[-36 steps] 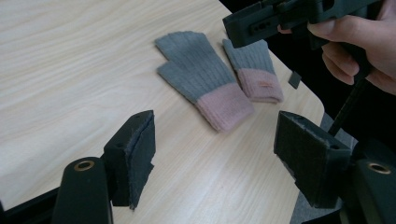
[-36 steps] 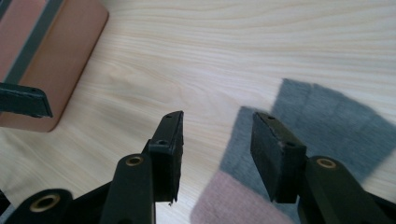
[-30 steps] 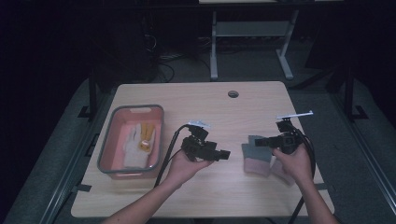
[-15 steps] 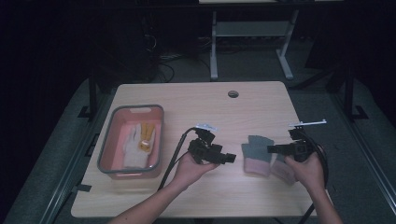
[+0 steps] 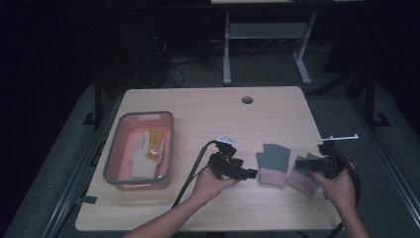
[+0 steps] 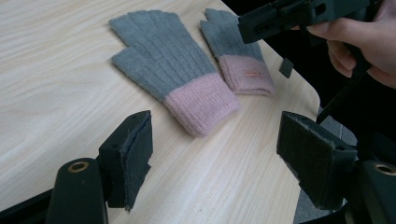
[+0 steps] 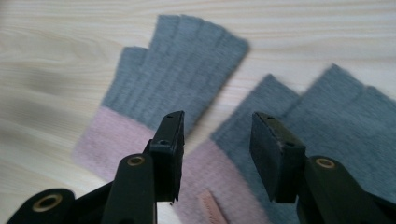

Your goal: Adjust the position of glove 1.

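High view: 2 gloves (image 5: pixel 273 163) lie on the surface (image 5: pixel 208 114) between the left claw (image 5: pixel 250 173) and right claw (image 5: pixel 303 163); the pink tray (image 5: pixel 115 158) holds another glove (image 5: pixel 143 151).

Left gripper view: the left claw (image 6: pixel 215 154) gapes empty just short of the near glove's pink cuff (image 6: pixel 201 105).

Right gripper view: the right claw (image 7: pixel 217 149), half open, hovers above the second glove's cuff (image 7: pixel 205 177), gripping nothing.

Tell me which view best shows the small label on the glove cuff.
Left gripper view: the label lies flat and unobstructed on the far glove. The right gripper view shows it blurred and cut at the bottom edge; the high view is too distant.
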`<state>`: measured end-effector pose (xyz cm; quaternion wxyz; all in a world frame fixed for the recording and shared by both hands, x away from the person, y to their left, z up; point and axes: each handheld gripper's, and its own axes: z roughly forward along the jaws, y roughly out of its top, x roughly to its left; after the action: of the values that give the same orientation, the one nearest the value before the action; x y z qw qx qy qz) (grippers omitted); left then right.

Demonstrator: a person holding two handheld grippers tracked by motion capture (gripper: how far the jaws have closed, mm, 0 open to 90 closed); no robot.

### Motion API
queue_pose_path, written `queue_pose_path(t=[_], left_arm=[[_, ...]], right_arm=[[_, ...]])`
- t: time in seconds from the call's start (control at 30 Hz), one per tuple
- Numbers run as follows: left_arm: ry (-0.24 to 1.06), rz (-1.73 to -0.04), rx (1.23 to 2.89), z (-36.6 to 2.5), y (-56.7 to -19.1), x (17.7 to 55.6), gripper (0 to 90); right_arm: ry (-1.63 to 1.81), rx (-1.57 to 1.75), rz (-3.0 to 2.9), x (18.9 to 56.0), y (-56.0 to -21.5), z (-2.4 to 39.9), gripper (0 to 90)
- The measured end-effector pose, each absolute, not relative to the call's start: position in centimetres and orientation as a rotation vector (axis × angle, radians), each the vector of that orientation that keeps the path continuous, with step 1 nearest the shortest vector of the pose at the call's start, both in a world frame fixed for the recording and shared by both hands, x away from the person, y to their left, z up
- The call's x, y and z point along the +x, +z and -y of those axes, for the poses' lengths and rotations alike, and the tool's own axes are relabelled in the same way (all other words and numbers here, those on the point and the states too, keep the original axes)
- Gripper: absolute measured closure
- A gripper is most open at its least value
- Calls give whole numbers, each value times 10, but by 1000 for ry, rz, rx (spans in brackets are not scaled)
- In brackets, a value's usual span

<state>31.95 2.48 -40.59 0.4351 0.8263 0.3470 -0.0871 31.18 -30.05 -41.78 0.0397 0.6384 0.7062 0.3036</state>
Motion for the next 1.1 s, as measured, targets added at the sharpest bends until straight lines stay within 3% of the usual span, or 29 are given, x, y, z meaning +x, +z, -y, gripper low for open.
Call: queue_pose_path(t=[0.67, 1.1], left_arm=[[-244, -867, 2056, -20, -415, 317, 269], [-253, -867, 2066, -13, -422, 315, 270]], right_arm=[[739, 1936, -2143, 306, -447, 307, 548], [653, 1831, -2109, 301, -451, 297, 761]])
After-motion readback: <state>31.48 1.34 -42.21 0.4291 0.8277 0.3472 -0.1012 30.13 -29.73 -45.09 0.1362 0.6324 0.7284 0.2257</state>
